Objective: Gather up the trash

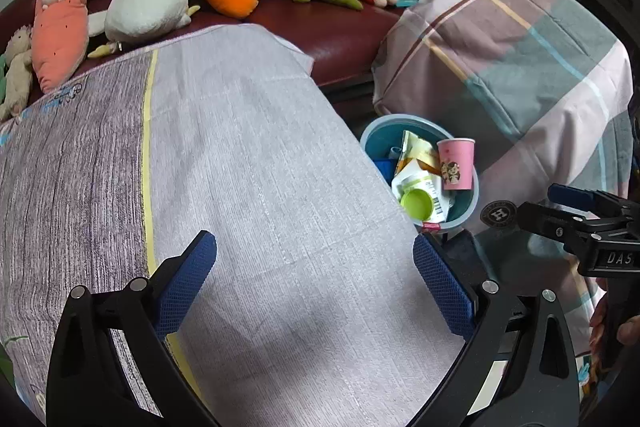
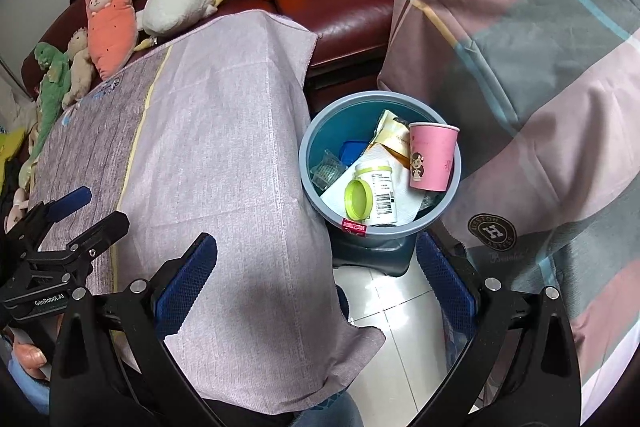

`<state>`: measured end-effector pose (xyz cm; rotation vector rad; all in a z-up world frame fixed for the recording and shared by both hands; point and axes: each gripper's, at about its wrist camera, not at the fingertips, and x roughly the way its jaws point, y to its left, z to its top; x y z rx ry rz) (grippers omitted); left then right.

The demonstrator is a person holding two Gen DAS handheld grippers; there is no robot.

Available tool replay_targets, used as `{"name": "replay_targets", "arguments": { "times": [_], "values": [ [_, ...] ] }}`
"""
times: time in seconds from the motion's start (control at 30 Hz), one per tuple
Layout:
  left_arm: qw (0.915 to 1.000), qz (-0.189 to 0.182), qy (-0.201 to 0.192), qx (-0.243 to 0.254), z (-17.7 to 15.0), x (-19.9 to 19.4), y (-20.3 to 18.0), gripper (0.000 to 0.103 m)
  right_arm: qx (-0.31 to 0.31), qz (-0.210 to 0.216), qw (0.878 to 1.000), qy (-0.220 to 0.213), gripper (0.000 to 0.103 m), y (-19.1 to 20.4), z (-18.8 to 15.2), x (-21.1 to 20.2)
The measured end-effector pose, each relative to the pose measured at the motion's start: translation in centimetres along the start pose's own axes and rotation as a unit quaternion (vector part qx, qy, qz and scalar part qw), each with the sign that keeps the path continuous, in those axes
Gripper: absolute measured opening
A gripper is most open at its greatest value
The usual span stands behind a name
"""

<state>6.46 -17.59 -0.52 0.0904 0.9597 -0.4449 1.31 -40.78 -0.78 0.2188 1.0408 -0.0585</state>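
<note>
Left gripper (image 1: 314,259) hovers over the lavender cloth (image 1: 240,167) that covers the table, jaws spread wide and gripping nothing — its blue pads (image 1: 188,279) frame bare fabric near the table's near edge. From the right wrist view a thumb (image 2: 30,357) shows low at the left, wrapped on that gripper's handle. Off the table's right edge, down on the floor, sits the blue bin (image 2: 312,143), tucked between the table and a plaid-covered seat (image 2: 520,47). Inside it: a white bottle (image 2: 380,195) with its green lid (image 2: 358,199) facing the near rim, a crumpled yellow wrapper (image 2: 392,135), and a pink paper cup (image 2: 430,155) leaning upright against the right wall. Right gripper (image 2: 316,259) is held just short of the bin's near rim, angled down — jaws wide open too, empty, one finger over the cloth edge, the other beside the plaid seat.
</note>
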Motion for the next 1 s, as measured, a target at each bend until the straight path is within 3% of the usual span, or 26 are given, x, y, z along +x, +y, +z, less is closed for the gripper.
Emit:
{"name": "replay_targets", "arguments": {
  "times": [1.0],
  "values": [
    [0.9992,0.011,0.04,-0.001,0.4,3.7,0.7,0.099,0.01,-0.021,0.999,0.028,0.096,-1.1,1.5,3.6]
  ]
}}
